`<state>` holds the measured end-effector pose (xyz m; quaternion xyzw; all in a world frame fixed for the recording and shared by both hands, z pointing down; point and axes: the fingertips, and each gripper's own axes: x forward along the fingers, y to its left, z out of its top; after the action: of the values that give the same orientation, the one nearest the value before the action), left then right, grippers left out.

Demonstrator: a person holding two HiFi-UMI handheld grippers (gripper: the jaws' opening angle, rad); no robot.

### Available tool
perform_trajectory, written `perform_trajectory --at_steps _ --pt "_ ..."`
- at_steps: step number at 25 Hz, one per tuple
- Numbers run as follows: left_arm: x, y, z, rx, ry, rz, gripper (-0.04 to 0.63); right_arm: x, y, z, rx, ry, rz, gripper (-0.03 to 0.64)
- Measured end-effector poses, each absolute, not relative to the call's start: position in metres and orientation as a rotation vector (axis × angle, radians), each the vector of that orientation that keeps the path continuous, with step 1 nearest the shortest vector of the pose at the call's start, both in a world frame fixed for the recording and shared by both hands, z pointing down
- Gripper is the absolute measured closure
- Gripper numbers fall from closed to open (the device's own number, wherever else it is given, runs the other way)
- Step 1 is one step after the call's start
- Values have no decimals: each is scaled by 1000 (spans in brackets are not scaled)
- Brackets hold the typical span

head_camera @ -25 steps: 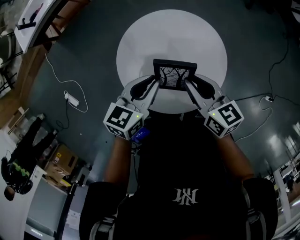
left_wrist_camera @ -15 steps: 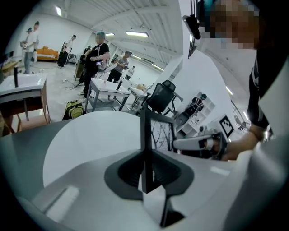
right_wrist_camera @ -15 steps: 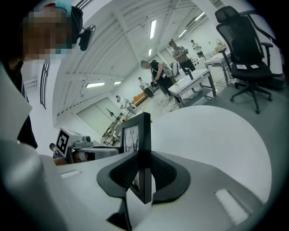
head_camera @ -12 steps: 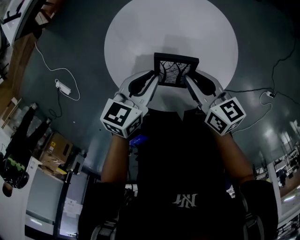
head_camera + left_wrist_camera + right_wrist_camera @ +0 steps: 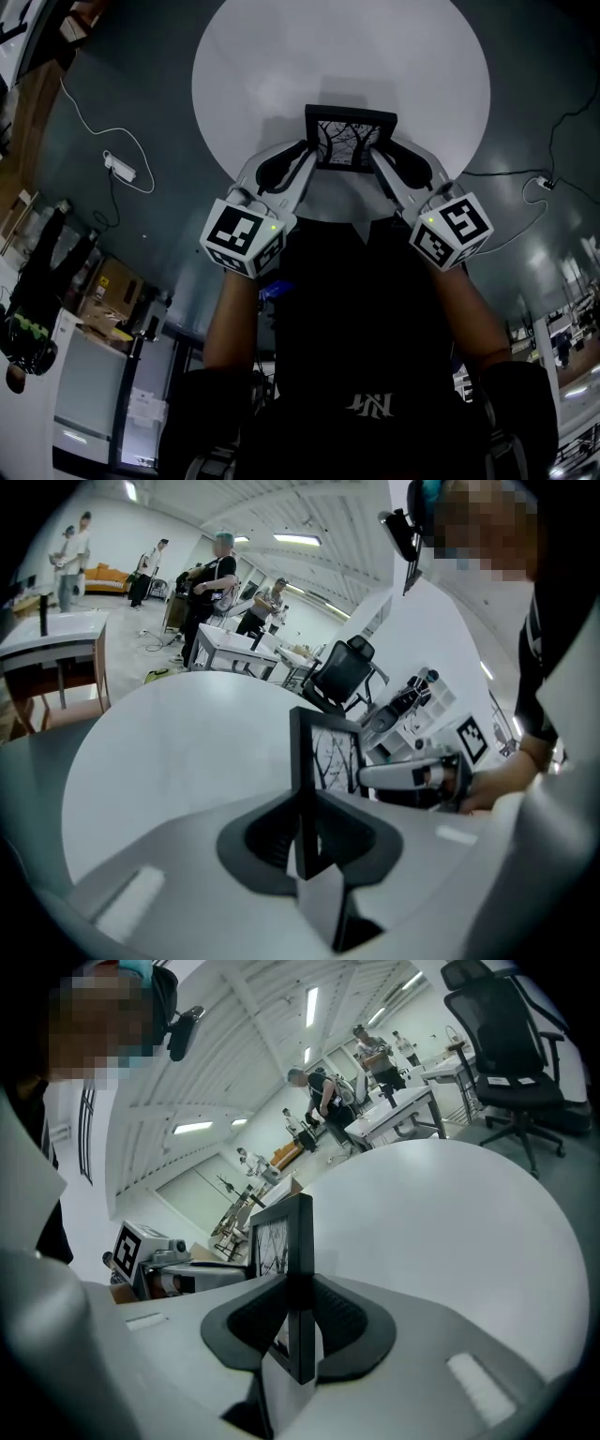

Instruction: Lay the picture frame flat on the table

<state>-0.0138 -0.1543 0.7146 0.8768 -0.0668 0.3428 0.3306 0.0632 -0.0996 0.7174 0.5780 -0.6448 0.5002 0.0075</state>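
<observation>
A black rectangular picture frame is held upright at centre, its side edges clamped in the left claw and right claw, above the round white bench.

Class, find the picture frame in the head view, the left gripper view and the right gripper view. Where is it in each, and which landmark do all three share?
Head view: picture frame upper centre, between left gripper and right gripper.
Left gripper view: picture frame centre, edge-on in the jaws.
Right gripper view: picture frame just left of centre, edge-on in the jaws.
Shared landmark: the round white table.
</observation>
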Motion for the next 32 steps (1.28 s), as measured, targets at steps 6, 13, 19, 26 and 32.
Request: perform_trajectory --at_steps 6,13,19,26,32 --pt "-14 -152 718 2296 -183 886 548 64 -99 723 1814 -2013 1555 535" --pt "-14 -150 720 2311 -194 895 546 63 -97 726 1828 -2003 1519 532" --pt "-14 -150 725 2322 -220 915 543 63 -97 731 1842 -1966 1452 525" --pt "-11 -151 729 2331 -224 927 543 66 -98 736 1850 -1923 1399 515" --pt "-12 -147 732 2326 -228 942 541 68 -97 738 1862 -1880 1310 510"
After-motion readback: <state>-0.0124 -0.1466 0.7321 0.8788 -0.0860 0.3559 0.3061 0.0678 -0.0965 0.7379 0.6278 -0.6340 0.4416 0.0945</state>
